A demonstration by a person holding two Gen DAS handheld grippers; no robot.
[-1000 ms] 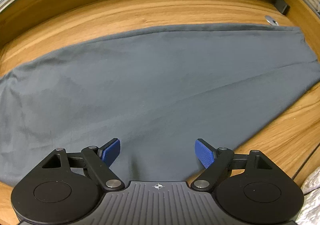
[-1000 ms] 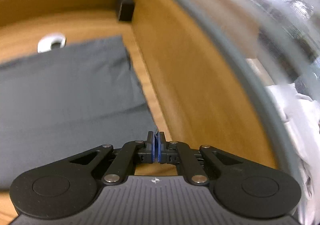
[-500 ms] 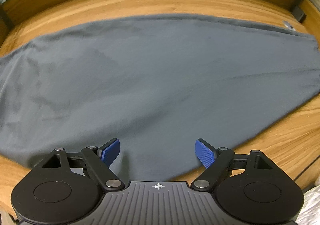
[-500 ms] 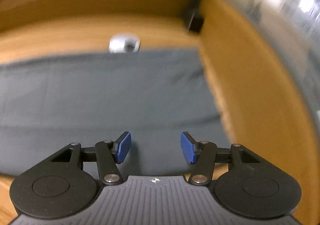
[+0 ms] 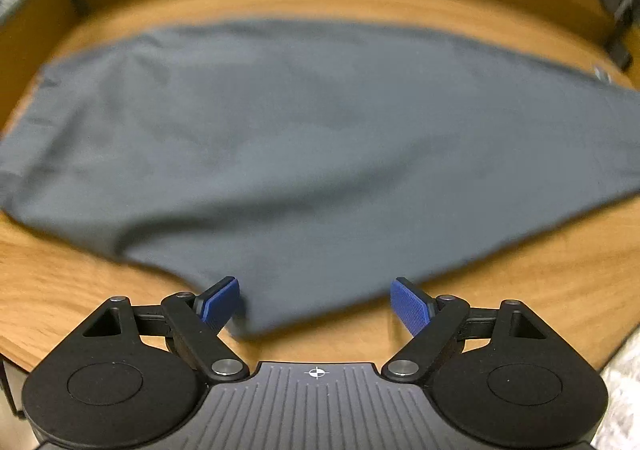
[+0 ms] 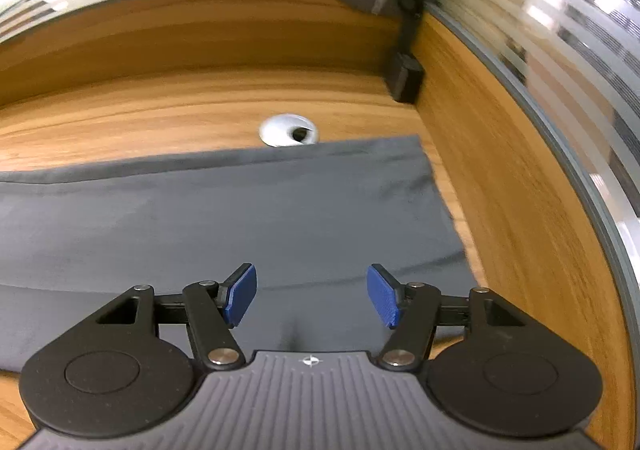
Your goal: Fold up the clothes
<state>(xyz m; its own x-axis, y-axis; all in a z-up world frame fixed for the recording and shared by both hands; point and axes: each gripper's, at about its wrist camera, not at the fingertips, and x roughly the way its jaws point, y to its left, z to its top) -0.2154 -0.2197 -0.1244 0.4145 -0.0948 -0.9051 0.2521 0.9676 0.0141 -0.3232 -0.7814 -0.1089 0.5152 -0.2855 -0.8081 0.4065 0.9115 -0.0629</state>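
Grey garment [image 5: 320, 154] lies flat on the wooden table [image 5: 520, 310], near corner between the spread, empty left gripper [image 5: 316, 304]. Right gripper [image 6: 311, 296] hovers over the right end, jaws opening, nothing between them. Best to pinch matching near-edge corners low, both layers, then lift evenly to avoid a skewed fold.

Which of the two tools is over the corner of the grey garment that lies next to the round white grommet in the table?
The right tool: its view shows the grey garment with its far edge touching the white grommet. The left tool is over a pointed near tip, the grommet far off.
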